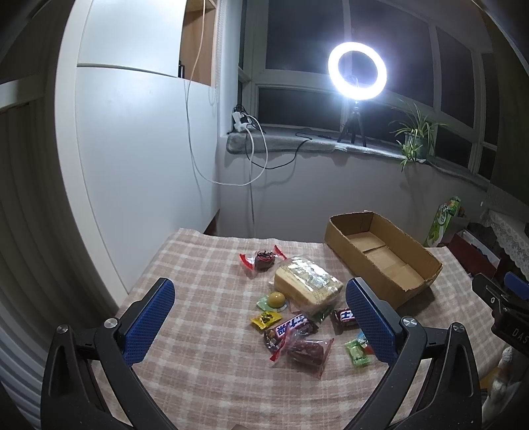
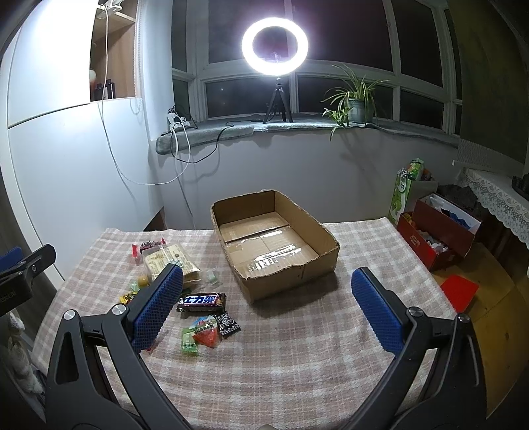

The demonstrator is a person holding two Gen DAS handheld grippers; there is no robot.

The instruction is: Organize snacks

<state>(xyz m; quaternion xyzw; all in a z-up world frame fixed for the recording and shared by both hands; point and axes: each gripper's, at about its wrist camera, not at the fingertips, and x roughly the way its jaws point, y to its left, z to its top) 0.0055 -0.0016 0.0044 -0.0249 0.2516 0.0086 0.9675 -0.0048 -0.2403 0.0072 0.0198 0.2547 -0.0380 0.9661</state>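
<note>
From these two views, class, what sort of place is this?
Probably a room in a home at night: a potted spider plant on the grey window sill, dark window panes, and a pink checked tablecloth.

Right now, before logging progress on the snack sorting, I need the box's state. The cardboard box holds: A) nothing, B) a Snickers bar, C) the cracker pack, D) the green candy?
A: the cardboard box shows only its bare taped floor, while the snacks, like the Snickers bar, lie beside it on the checked tablecloth.
</note>
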